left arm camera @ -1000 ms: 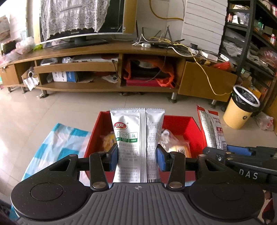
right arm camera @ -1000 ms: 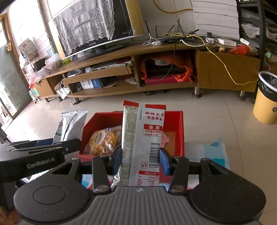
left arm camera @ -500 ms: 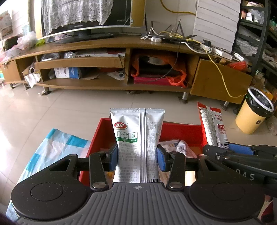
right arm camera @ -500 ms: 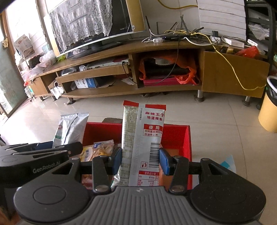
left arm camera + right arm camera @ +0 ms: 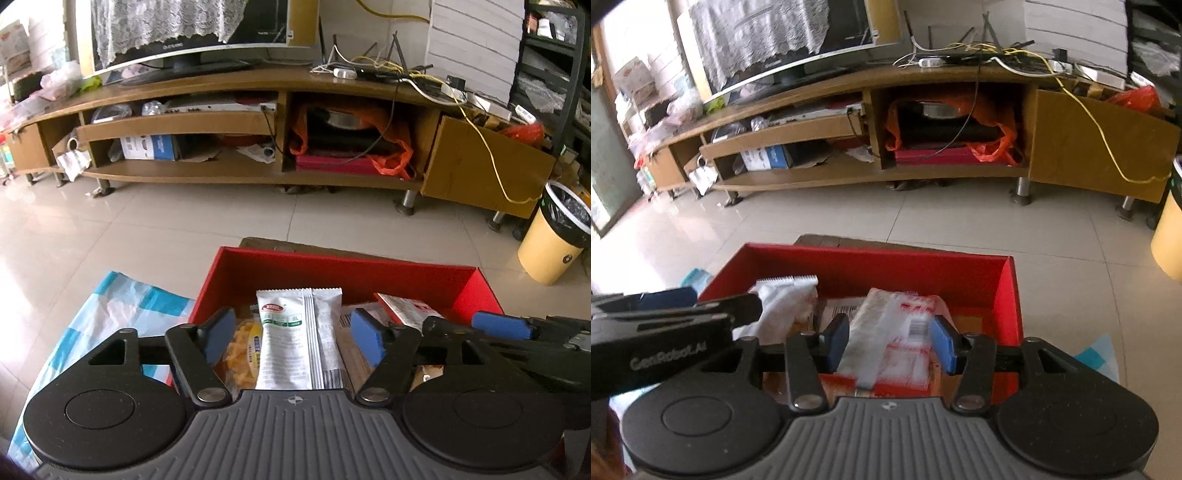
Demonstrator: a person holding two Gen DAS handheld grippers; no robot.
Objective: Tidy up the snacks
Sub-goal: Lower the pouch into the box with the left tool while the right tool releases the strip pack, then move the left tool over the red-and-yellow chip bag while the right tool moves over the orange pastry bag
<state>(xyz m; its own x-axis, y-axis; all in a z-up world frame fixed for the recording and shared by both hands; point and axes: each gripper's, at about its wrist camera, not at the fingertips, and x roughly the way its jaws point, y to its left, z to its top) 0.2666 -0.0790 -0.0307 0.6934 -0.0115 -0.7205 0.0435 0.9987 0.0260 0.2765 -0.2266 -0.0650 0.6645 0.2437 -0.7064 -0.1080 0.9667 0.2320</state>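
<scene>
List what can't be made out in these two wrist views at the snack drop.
- Right wrist view: red-and-white packet between the opening right tongs is motion-blurred; print unreadable, pad contact unclear.
- Left wrist view: lower end of the white packet, loose between the opening left tongs, is hidden by the tongs' body.
- Both views: floor of the red box is covered by snacks.
- Yellow bin: cut off at the edge.

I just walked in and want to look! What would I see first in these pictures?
The bright red rectangular cardboard box on the tiled floor catches the eye first. Over it, the left hand-held gripper is opening around a white foil snack packet with a green label, and the right hand-held gripper is opening around a blurred red-and-white snack packet. Behind stands a long wooden TV cabinet.
</scene>
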